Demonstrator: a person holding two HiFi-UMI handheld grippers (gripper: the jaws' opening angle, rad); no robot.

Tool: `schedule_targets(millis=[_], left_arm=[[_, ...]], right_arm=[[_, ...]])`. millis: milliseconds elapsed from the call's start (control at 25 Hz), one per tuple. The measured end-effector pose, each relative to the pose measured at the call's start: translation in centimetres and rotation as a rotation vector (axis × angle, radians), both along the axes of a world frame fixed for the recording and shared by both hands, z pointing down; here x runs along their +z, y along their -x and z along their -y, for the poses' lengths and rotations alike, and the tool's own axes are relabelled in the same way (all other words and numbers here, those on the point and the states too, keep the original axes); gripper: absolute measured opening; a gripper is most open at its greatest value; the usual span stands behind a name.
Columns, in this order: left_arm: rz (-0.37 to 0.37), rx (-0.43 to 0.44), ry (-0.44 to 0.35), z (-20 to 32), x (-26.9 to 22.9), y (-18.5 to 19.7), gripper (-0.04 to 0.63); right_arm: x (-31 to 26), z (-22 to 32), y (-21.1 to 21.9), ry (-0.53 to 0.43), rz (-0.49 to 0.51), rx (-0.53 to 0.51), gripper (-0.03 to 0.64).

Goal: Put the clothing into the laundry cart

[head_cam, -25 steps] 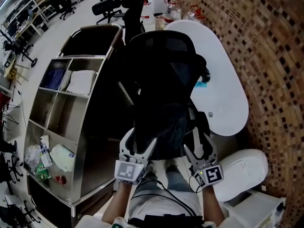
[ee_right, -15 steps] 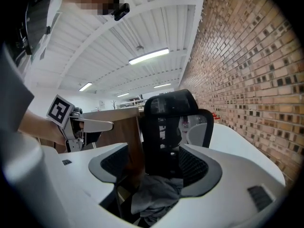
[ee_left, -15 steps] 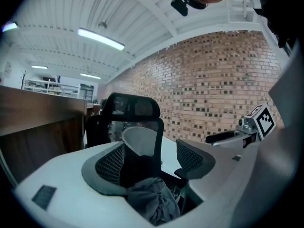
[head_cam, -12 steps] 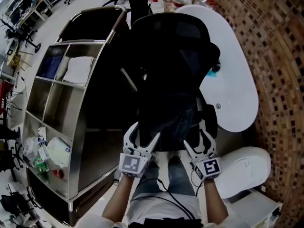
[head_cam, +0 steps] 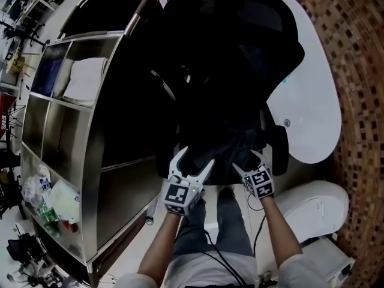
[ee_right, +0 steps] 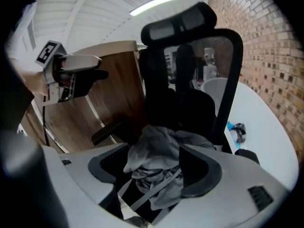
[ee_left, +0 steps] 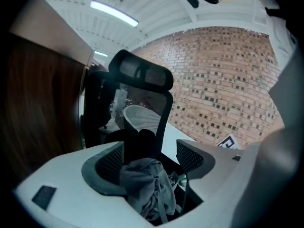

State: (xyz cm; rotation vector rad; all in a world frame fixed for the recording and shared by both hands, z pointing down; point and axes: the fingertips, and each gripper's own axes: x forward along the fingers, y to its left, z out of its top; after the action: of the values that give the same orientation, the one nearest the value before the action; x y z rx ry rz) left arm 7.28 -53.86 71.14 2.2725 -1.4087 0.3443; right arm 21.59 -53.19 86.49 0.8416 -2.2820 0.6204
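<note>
We see two grippers side by side at the front edge of the one black office chair, both with their jaws apart. The left gripper stands wide open around the single grey garment, which lies bunched on the seat between the pads and nearer the left one; we see neither pad pressing on it. The right gripper is open about halfway, and the same crumpled garment with its loose straps fills most of the gap between its pads. It brushes the right pad, but we see no squeeze on the cloth. The garment is thus on the chair seat, not in the one steel laundry cart, which stands just to the left of the chair. Its upper compartment holds a folded white towel. A white table lies to the right of the chair. Both forearms reach forward from the bottom of the head view, roughly parallel. Each gripper tilts downward toward the seat with its marker cube facing up.
</note>
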Motion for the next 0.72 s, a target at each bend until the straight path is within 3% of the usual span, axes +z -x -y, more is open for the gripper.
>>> schedule_targets(millis=[160, 200, 280, 320, 520, 720], left_arm=[[-0.013, 0.024, 0.029, 0.0, 2.6, -0.9, 0.341], [-0.013, 0.033, 0.038, -0.1, 3.4, -1.2, 0.341], [-0.013, 0.051, 0.059, -0.4, 5.0, -1.7, 0.341], [-0.014, 0.056, 0.070, -0.5, 5.7, -2.0, 0.341], [0.014, 0.097, 0.110, -1.8, 9.4, -2.2, 0.341], [0.012, 0.062, 0.149, -1.9, 10.6, -2.1, 0.341]], right_arm=[[7.8, 2.5, -0.2, 0.092, -0.048, 0.032, 0.398], [9.7, 2.9, 0.0, 0.106, -0.067, 0.012, 0.436], [13.3, 3.2, 0.7, 0.113, -0.129, -0.080, 0.595], [15.1, 3.1, 1.0, 0.107, -0.173, -0.148, 0.635], [22.7, 2.6, 2.6, 0.006, -0.443, -0.511, 0.638], [26.3, 5.8, 4.9, -0.119, -0.619, -0.690, 0.638]])
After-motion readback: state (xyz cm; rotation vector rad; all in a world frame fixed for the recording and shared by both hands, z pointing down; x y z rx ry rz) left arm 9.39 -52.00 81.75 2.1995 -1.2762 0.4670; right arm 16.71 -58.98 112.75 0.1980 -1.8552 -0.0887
